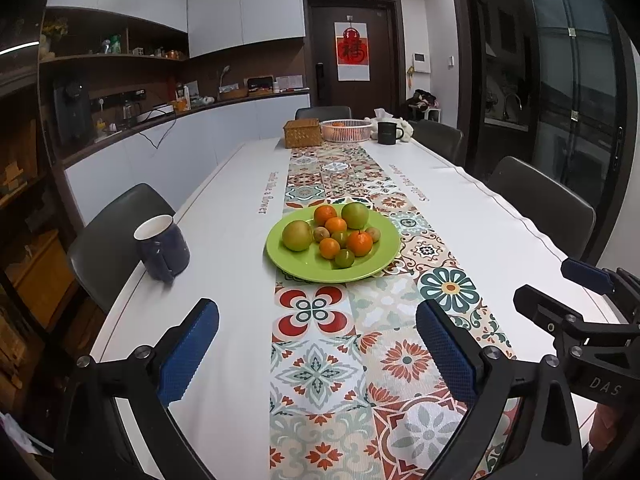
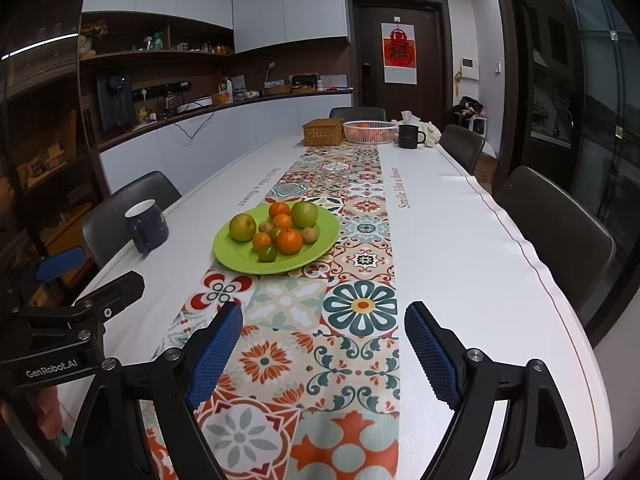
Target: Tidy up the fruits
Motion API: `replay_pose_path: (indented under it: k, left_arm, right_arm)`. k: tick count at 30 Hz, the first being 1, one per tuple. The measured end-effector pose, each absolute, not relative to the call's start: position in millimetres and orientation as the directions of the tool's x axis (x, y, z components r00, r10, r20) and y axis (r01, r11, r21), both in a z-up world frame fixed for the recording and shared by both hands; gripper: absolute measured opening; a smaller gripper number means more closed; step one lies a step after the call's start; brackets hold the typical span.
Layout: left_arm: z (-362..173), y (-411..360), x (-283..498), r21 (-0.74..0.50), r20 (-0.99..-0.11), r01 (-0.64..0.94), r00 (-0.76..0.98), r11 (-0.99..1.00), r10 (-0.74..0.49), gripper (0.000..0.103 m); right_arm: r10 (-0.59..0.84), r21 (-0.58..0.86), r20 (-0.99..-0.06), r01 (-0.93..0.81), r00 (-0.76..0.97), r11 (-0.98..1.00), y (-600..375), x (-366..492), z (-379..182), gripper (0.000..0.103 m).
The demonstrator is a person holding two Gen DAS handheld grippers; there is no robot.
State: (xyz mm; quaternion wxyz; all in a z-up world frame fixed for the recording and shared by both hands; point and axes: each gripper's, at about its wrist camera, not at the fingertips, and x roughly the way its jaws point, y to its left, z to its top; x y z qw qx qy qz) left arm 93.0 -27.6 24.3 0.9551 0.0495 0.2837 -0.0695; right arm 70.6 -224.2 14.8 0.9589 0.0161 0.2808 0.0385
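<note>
Bright even indoor light, soft shadows, sharp centre, fisheye-bent edges with dark corners

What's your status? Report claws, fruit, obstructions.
Left claw and right claw open, empty. Fruit piled on green plate, untouched. Blue mug left of plate, path clear.

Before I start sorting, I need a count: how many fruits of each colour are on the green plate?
Orange: 4
Large green: 2
Small green: 2
Small brown: 2
Total: 10, all on the green plate
</note>
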Motion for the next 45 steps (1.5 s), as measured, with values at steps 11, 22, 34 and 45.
replay_pose_path:
  k: [11, 22, 34, 45]
  left_arm:
    - [25, -28, 86, 0.063, -0.544, 0.159, 0.833, 0.985, -0.100, 0.103]
    - [23, -29, 83, 0.072, -0.546, 0.148, 0.834, 0.986, -0.085, 0.103]
    - [18, -29, 84, 0.068, -0.551, 0.145, 0.831, 0.987, -0.084, 0.103]
    - [16, -29, 84, 0.067, -0.552, 0.148, 0.829, 0.987, -0.087, 0.103]
  right_arm:
    - [0.077, 0.045, -0.525, -0.062, 0.848, 0.997, -225, 63, 15, 0.084]
    - [0.072, 0.042, -0.525, -0.058, 0.848, 0.997, -225, 60, 13, 0.084]
    - [0.073, 0.040, -0.536, -0.061, 0.841, 0.997, -225, 60, 10, 0.084]
    - [0.072, 0.037, -0.542, -0.062, 0.837, 0.997, -224, 61, 7, 0.084]
